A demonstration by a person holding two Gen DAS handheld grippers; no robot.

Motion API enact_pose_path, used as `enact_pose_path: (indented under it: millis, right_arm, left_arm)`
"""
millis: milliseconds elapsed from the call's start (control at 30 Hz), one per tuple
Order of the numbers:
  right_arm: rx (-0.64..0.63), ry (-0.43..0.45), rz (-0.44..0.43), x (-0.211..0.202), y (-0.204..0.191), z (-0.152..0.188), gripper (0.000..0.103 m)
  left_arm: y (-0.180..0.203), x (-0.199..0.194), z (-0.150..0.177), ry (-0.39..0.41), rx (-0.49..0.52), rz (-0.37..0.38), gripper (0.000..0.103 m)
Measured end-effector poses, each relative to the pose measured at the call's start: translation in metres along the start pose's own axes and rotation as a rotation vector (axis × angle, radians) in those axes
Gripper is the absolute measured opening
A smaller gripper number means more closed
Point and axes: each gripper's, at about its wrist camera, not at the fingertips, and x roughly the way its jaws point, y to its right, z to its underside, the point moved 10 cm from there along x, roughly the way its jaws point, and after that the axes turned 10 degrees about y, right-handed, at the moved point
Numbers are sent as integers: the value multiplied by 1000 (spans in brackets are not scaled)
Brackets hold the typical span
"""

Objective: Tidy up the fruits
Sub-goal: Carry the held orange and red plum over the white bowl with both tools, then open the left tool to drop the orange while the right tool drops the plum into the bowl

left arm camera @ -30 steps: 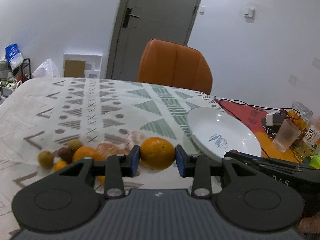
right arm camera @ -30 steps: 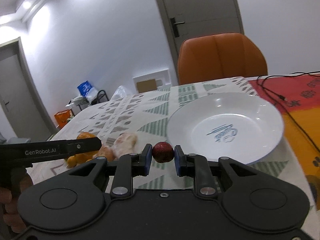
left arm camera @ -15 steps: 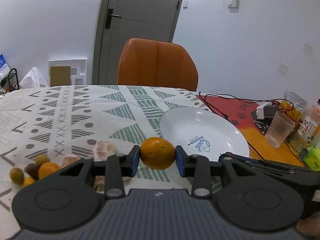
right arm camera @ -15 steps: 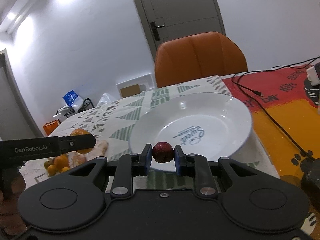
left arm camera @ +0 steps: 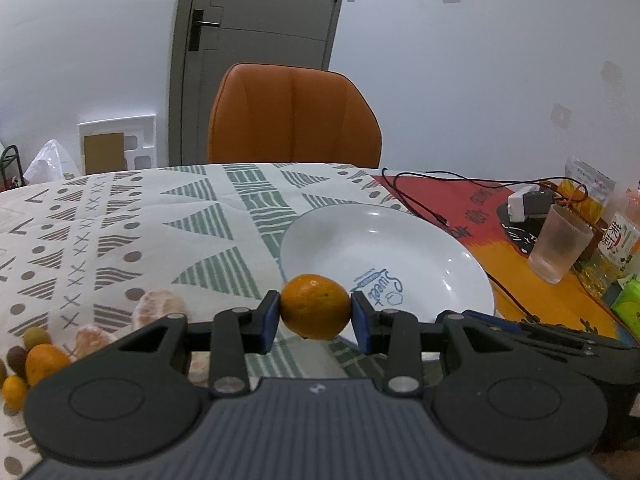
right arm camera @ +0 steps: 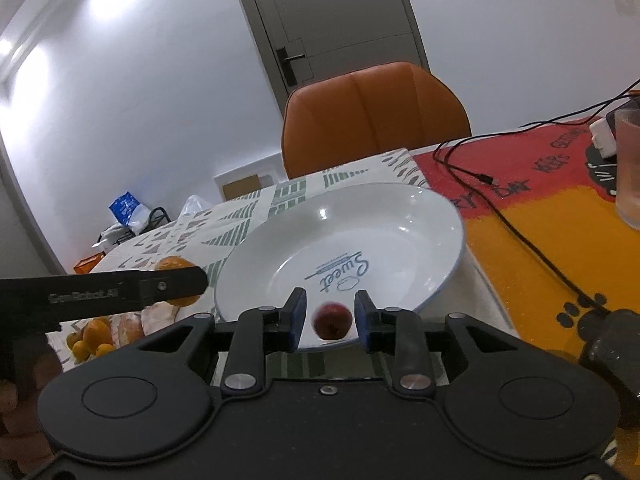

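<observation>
right gripper [right arm camera: 331,323] jaws now wide, small red fruit [right arm camera: 333,320] just released over white plate [right arm camera: 400,240]; left gripper [left arm camera: 315,324] still clamps orange [left arm camera: 315,307], next to drop

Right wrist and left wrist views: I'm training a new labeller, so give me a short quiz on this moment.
1. True or false: the left gripper is shut on the orange.
2. At the right gripper, the red fruit is: A clamped tight; B loose between open fingers; C in the left gripper.
3. Fill in: the word printed in the plate is ____.
Key: 1 true; 2 B; 3 Sweet.
</observation>
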Motion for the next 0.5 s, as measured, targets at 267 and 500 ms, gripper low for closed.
enact_pose_path:
  millis: [267, 500]
  right_arm:
    - [14, 1, -3, -7, 6, -2, 29]
    - [25, 7, 0, -10, 9, -5, 32]
  left_arm:
    - [15, 14, -2, -4, 18, 16, 37]
    - [23, 17, -6, 12, 40, 0, 41]
